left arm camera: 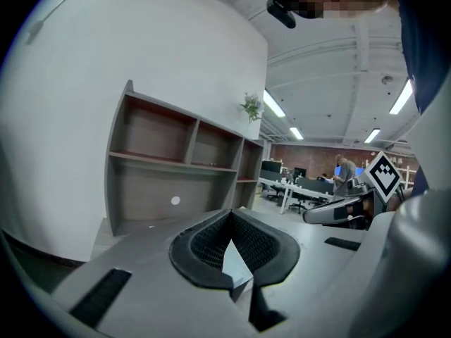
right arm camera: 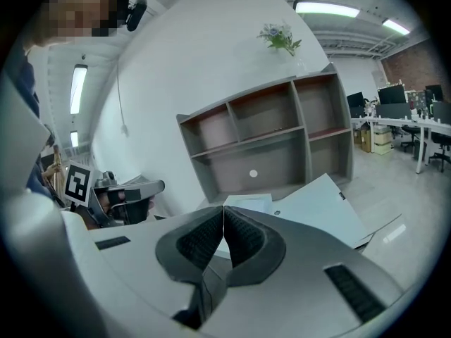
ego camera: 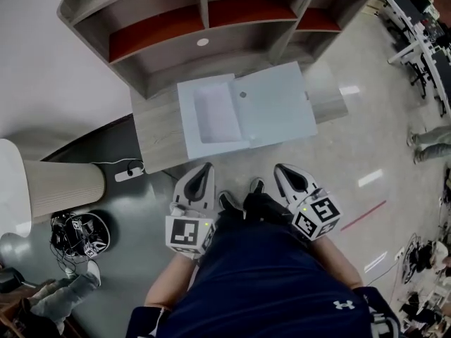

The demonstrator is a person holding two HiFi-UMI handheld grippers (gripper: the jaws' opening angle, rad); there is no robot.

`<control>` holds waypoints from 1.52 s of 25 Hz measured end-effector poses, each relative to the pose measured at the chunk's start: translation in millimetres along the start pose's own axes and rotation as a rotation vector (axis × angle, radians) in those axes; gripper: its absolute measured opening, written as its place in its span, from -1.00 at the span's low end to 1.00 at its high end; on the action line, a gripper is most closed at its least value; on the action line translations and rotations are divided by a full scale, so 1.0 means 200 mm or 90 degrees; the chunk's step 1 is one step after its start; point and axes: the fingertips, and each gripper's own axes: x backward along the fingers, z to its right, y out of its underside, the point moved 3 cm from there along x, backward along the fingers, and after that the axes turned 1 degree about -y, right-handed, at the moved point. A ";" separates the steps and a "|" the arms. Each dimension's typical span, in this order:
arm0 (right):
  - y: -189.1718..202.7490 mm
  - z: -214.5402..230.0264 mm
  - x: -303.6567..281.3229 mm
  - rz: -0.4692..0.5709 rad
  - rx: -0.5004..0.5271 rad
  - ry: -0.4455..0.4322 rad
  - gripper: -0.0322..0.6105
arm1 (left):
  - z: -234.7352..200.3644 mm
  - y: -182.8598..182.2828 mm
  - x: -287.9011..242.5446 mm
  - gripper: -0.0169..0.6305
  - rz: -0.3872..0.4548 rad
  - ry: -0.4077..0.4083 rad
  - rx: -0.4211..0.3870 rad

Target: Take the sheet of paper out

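Paper first: the sheet of paper (ego camera: 215, 111) lies flat in the bottom of a pale open box (ego camera: 186, 122); the lid (ego camera: 278, 108) is flipped out to the right and lies flat next to it, touching along the hinge side. Box sits on the grey surface (ego camera: 156, 136), right in front of a wooden shelf unit (ego camera: 204, 30) that stands at the back against the white wall.

Both grippers are held low and close to the person's body, on the near side of the surface and well apart from the box; neither one touches anything. Left gripper (ego camera: 205, 167) points toward the near left corner of the box; in its own view the jaws (left arm camera: 230, 214) meet at the tips with nothing pinched, just a sliver of something pale showing through the gap behind the tips. Right gripper (ego camera: 280, 169) points toward the lid's near edge; its jaws (right arm camera: 223, 208) are pressed together too and hold nothing.

From the right gripper view you can see the lid (right arm camera: 320, 210) angled off to the right and the box beyond the jaw tips, plus a small plant (right arm camera: 280, 37) on top of the shelf unit; the left gripper shows at that view's left edge. So 2 empty closed grippers, 1 open box, paper inside and untouched.

Off to the left a white power strip (ego camera: 127, 173) lies on the floor (ego camera: 366, 146) by the edge of the surface.
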 end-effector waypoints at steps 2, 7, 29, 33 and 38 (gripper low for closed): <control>0.01 0.05 -0.04 -0.013 -0.013 0.000 -0.86 | -0.01 0.00 -0.04 -0.91 -0.001 -0.002 0.014; 0.03 0.26 -0.20 -0.034 -0.055 0.002 -0.86 | -0.06 0.01 -0.14 -0.90 -0.014 -0.020 0.014; 0.18 0.86 -1.08 -0.159 -0.155 -0.101 -0.85 | -0.41 0.22 -0.85 -0.90 -0.142 -0.163 0.104; 0.27 0.85 -1.22 -0.204 -0.189 -0.132 -0.85 | -0.52 0.28 -0.82 -0.90 -0.149 -0.169 0.152; 0.39 0.84 -1.37 -0.260 -0.213 -0.158 -0.58 | -0.69 0.37 -0.76 -0.90 -0.178 -0.166 0.180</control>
